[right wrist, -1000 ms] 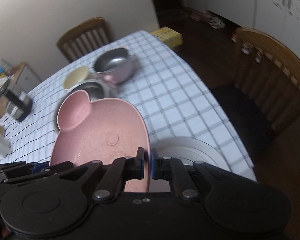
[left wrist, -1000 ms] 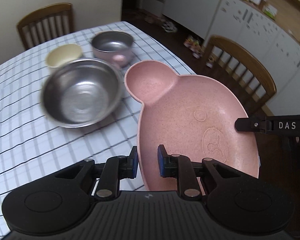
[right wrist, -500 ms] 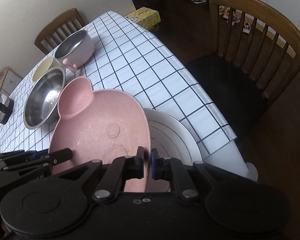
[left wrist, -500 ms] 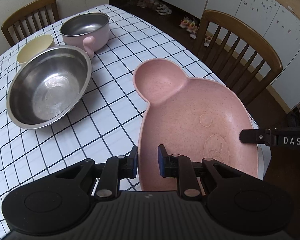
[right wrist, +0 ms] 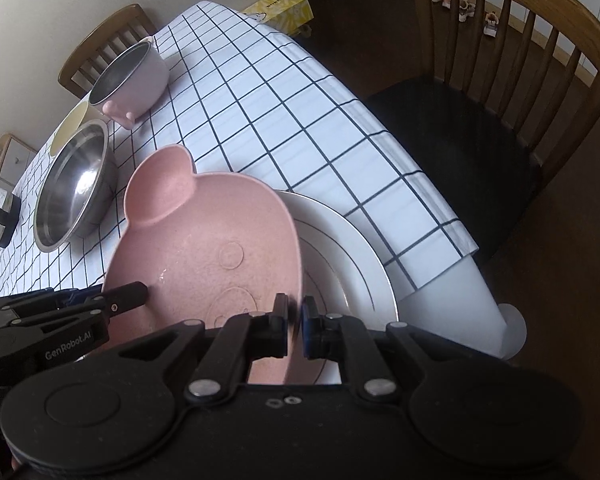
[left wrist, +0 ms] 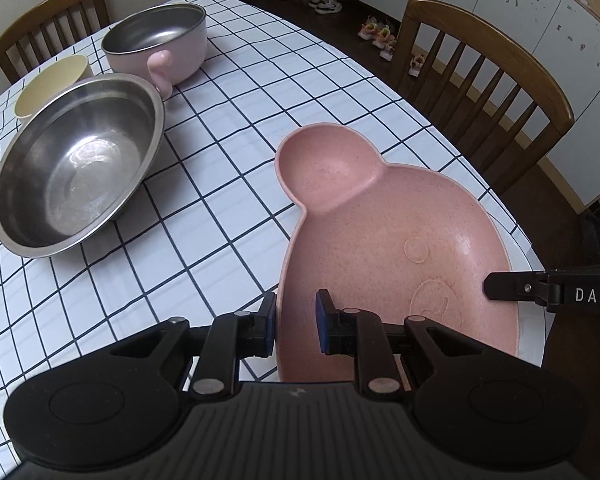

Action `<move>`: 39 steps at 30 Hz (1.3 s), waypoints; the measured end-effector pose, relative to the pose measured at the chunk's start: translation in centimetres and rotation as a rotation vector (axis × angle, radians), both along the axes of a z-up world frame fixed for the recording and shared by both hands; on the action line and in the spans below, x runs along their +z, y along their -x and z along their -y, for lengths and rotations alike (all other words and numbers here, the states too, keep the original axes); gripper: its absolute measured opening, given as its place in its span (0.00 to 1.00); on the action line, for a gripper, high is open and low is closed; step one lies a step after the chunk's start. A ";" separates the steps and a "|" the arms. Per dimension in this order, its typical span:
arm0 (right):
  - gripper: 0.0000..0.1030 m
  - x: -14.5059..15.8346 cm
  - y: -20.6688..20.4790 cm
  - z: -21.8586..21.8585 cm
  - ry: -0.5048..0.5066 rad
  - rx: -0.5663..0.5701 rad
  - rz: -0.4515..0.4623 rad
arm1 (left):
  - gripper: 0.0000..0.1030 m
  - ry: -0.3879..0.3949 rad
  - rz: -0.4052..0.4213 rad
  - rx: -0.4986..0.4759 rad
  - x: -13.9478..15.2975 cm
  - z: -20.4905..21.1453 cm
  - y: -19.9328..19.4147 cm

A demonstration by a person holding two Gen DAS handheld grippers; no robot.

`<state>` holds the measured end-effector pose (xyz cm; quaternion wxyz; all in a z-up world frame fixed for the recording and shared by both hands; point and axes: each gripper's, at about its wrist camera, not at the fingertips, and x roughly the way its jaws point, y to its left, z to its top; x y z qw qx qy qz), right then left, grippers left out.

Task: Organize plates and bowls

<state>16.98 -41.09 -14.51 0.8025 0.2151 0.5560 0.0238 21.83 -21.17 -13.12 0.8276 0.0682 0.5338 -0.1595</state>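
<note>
claws: left claw [left wrist: 296, 322] clamped on near-left rim of pink dish [left wrist: 380, 240], right claw [right wrist: 295, 330] clenched on its right rim | pink dish: over white plate [right wrist: 352, 256] at near bench corner | beyond: steel bowl [left wrist: 76, 164], pink-handled pot [left wrist: 160, 40], cream bowl [left wrist: 52, 84] on checked bench [left wrist: 240, 92] | far: chair [left wrist: 488, 76]

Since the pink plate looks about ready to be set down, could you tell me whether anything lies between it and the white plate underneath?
Nothing visible does. The pink plate, gripped at opposite rims by the left gripper and right gripper, hangs over the white plate, whose exposed surface is bare. The steel bowl stands well aside.
</note>
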 end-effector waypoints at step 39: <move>0.61 6.4 3.1 -4.8 0.174 0.120 0.254 | 0.58 0.064 0.203 0.025 5.9 -3.8 3.9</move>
